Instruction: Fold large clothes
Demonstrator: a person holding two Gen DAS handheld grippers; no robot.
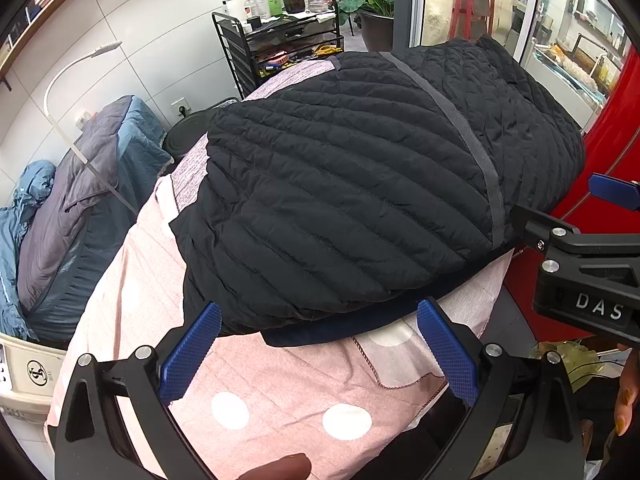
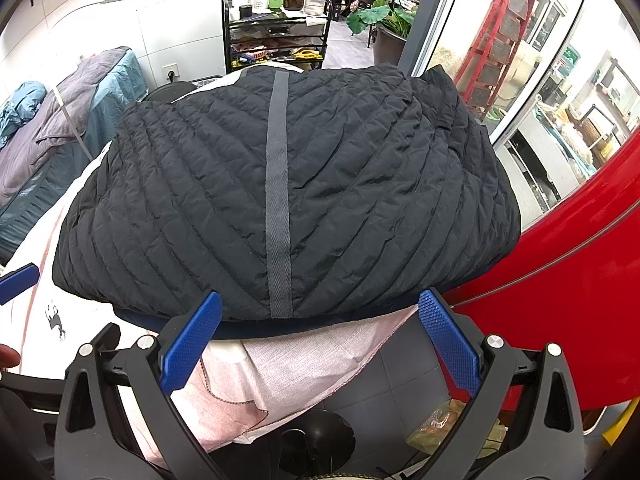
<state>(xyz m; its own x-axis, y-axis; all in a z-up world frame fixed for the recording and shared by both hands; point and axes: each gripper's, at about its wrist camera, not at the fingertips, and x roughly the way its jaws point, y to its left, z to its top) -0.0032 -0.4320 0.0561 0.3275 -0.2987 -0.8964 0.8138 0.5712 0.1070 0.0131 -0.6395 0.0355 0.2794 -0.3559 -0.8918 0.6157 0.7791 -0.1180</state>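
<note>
Left gripper (image 1: pixel 319 354): jaws wide apart, empty, just short of jacket hem. Right gripper (image 2: pixel 320 350): same, wide apart, empty, at near hem beside grey tape (image 2: pixel 278 200).
Pink cloth (image 1: pixel 280 380): spotted cover under jacket, over table.
Jacket (image 1: pixel 360 184): black, quilted, spread flat on cloth, one edge overhanging right. Likely light, soft, puffy, slippery shell; pinch hem corners or side seams.
Cart (image 2: pixel 276 40) with bottles: far behind.
</note>
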